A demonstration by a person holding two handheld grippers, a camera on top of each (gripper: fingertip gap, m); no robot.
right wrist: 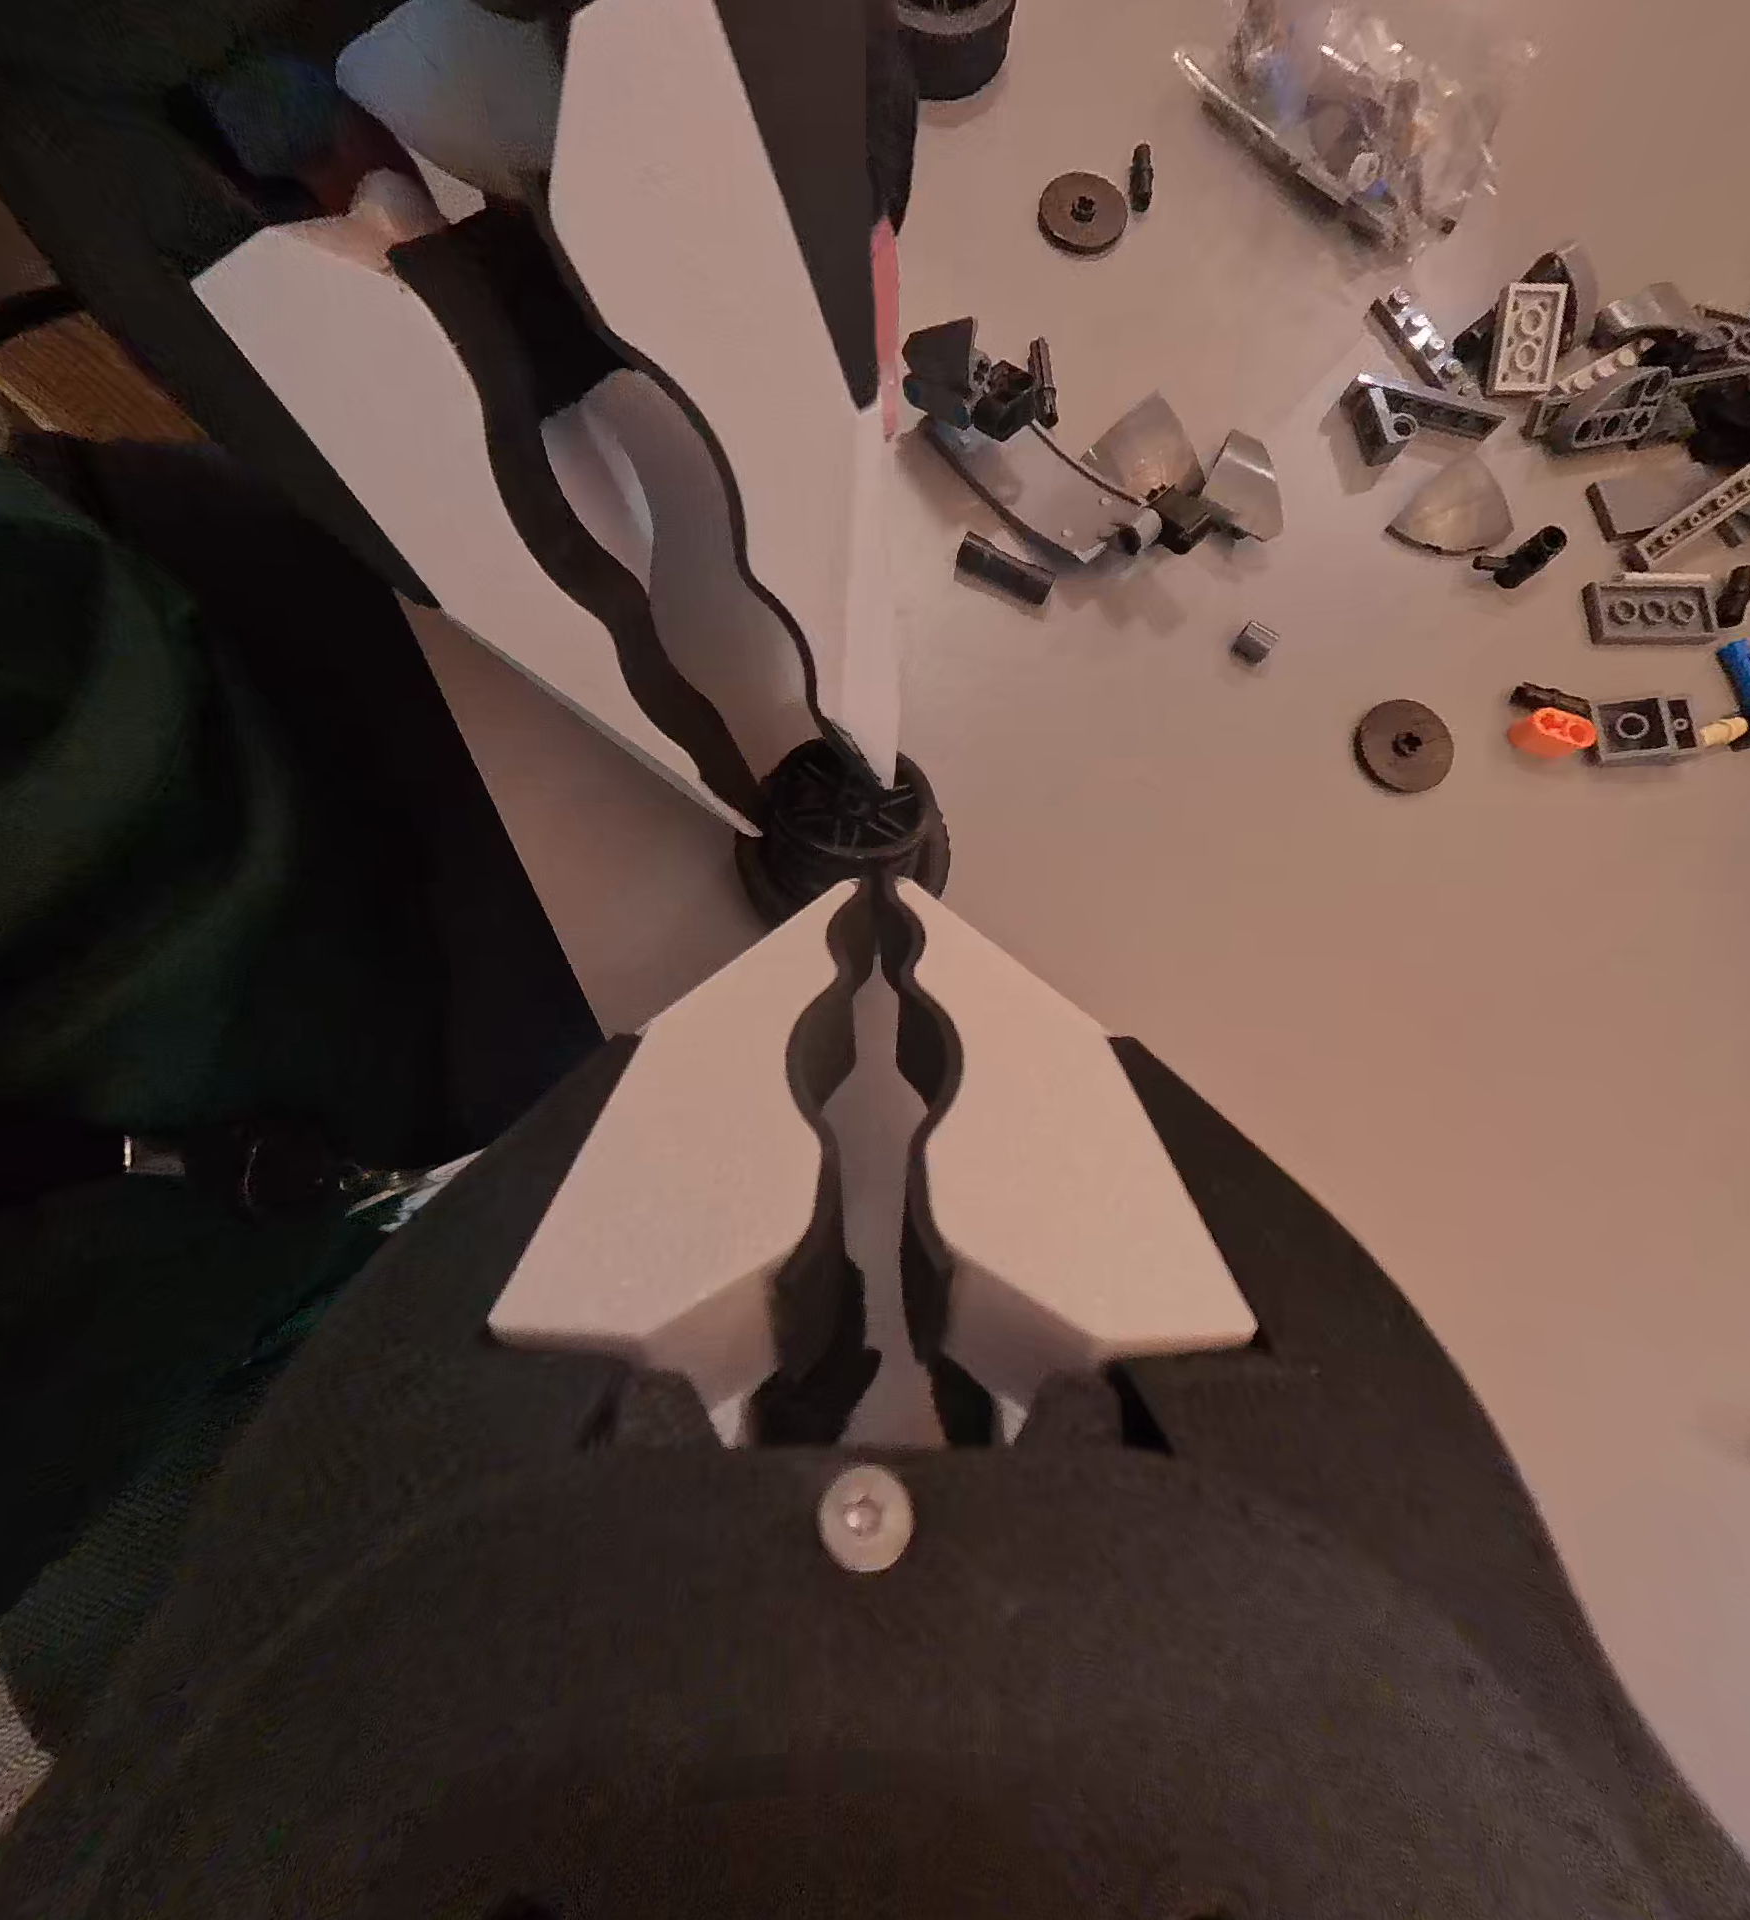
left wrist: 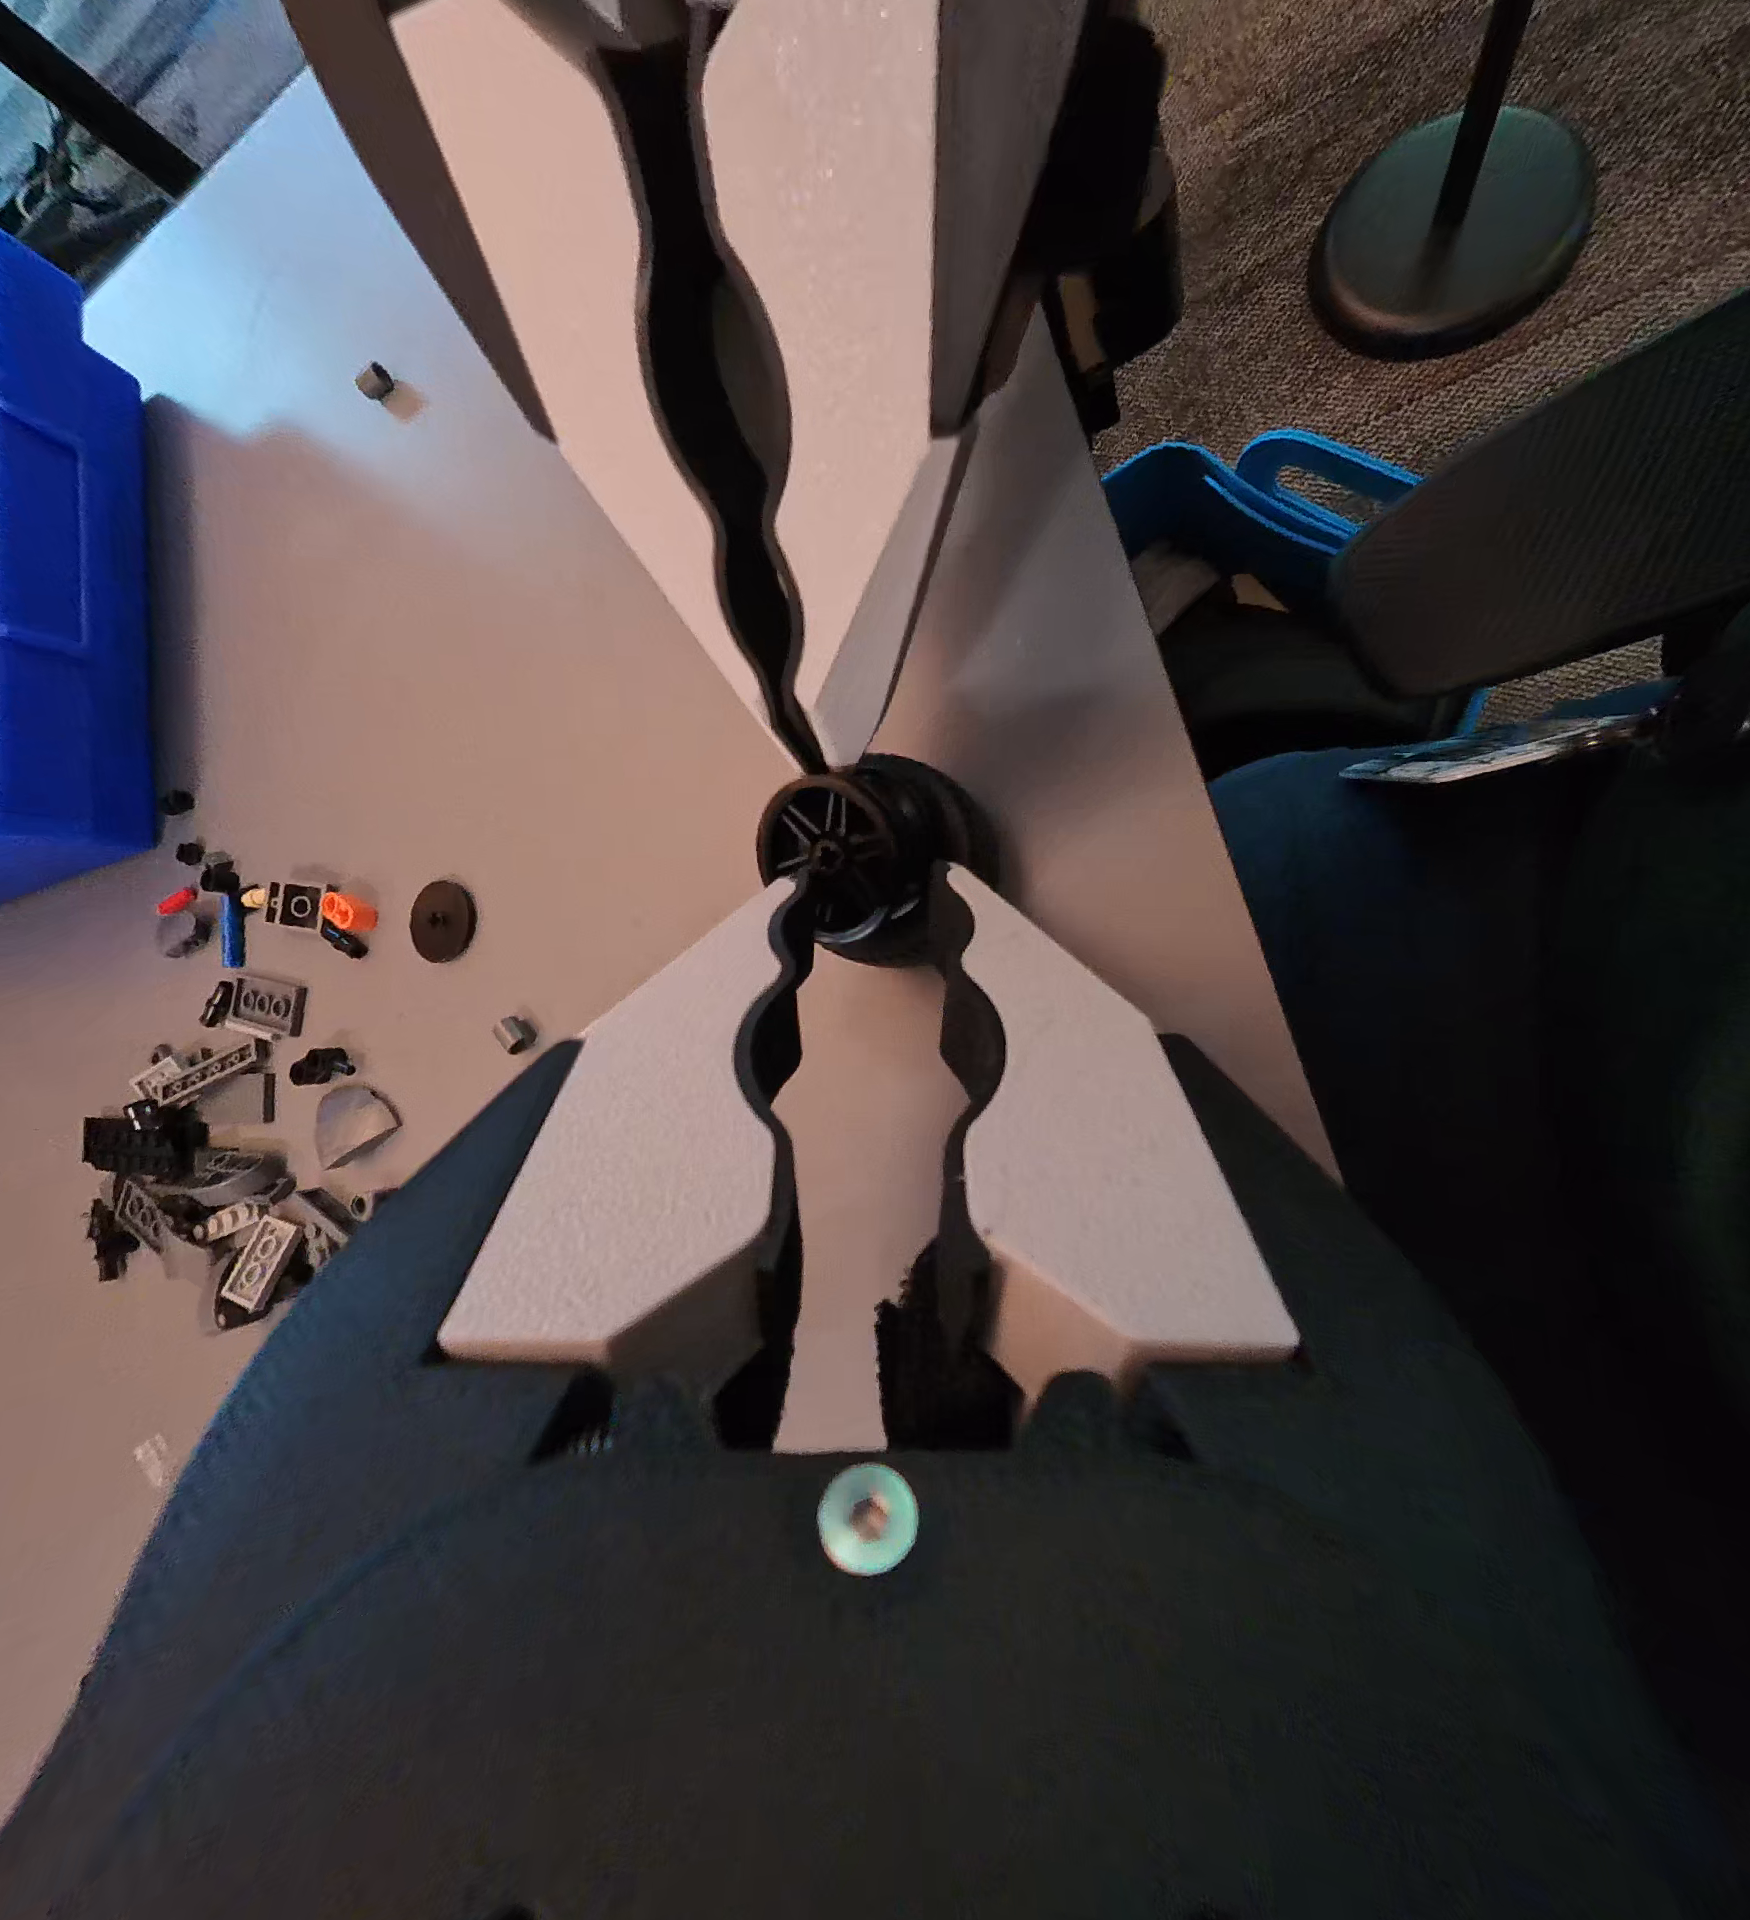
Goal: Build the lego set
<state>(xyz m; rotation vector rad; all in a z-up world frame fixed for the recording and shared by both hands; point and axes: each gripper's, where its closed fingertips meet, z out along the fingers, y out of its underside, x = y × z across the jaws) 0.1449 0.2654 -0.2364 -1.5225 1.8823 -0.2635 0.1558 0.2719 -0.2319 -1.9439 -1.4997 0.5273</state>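
Observation:
A small black spoked wheel [left wrist: 840, 847] with a tyre is held in the air over the white table's near edge [left wrist: 1141, 644]. My left gripper [left wrist: 871, 883] is shut on it, one finger on each side. My right gripper [left wrist: 809, 764] comes in from the opposite side with its jaws closed, tips pinched at the wheel's rim. In the right wrist view the wheel [right wrist: 835, 816] sits just past my right gripper [right wrist: 876, 888], with my left gripper [right wrist: 819, 800] clamped around it from the upper left.
Loose grey and black bricks [right wrist: 1629, 416] lie scattered on the table [right wrist: 1266, 1039], with two black discs [right wrist: 1403, 745], an orange piece [right wrist: 1551, 730] and a clear parts bag [right wrist: 1370, 114]. A blue bin [left wrist: 40, 520] stands at the table's far side. A chair [left wrist: 1577, 540] and a lamp base [left wrist: 1453, 229] are on the floor. The tips of both grippers are at nearly the same place. Left tips and right tips are each some 15 cm from the orange piece [right wrist: 1551, 730]. Seen from the left wrist view [left wrist: 346, 908] as well.

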